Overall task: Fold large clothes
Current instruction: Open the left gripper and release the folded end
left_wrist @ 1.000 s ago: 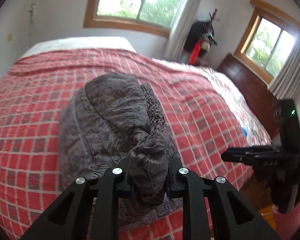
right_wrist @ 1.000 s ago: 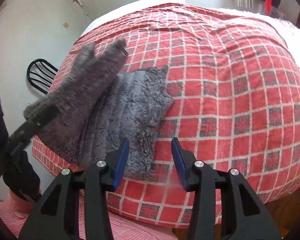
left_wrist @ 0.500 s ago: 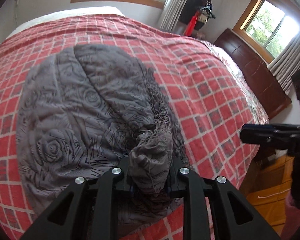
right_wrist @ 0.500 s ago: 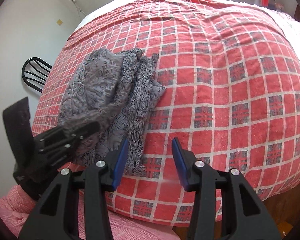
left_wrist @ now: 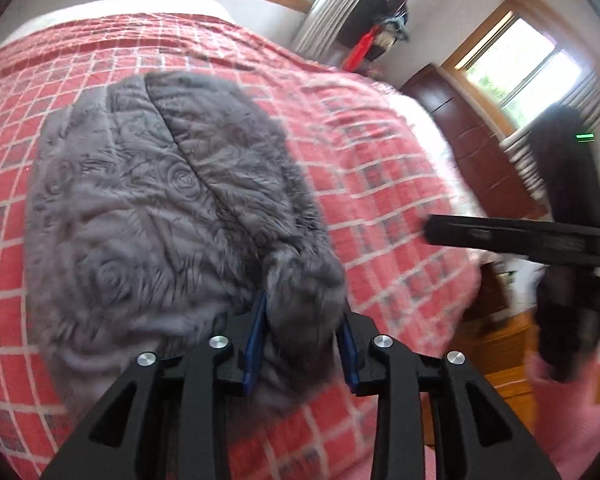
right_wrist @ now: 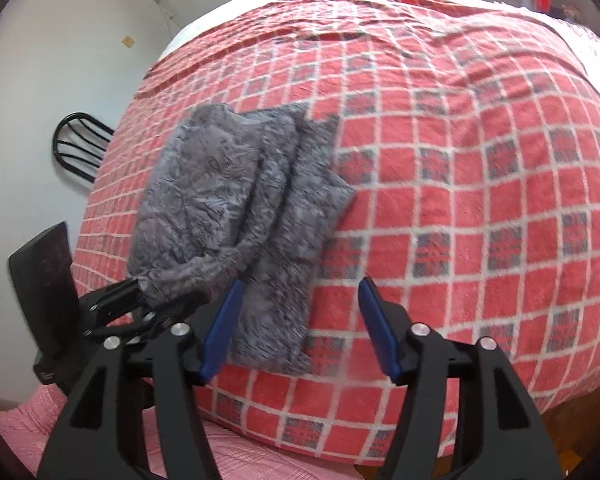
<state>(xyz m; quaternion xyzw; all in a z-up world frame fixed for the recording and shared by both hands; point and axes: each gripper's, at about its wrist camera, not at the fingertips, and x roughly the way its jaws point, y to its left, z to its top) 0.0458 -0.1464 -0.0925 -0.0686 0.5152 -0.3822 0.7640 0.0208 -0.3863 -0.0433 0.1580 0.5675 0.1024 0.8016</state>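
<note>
My left gripper [left_wrist: 302, 332] is opening, a bunched end of the grey garment [left_wrist: 172, 216] between its pads. My right gripper [right_wrist: 300, 328] is opening, empty, above the garment's near corner. Only the right view shows the garment's flat folded layers on the checked bedspread [right_wrist: 460, 160].

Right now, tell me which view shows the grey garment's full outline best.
The right wrist view: the whole grey garment lies folded on the red checked bedspread, every edge visible. The left wrist view is closer and blurred, its near end bunched between the opening left gripper.

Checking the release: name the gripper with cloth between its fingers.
The left gripper: grey garment bunches between its opening jaws; the right gripper's opening jaws hold nothing.
</note>
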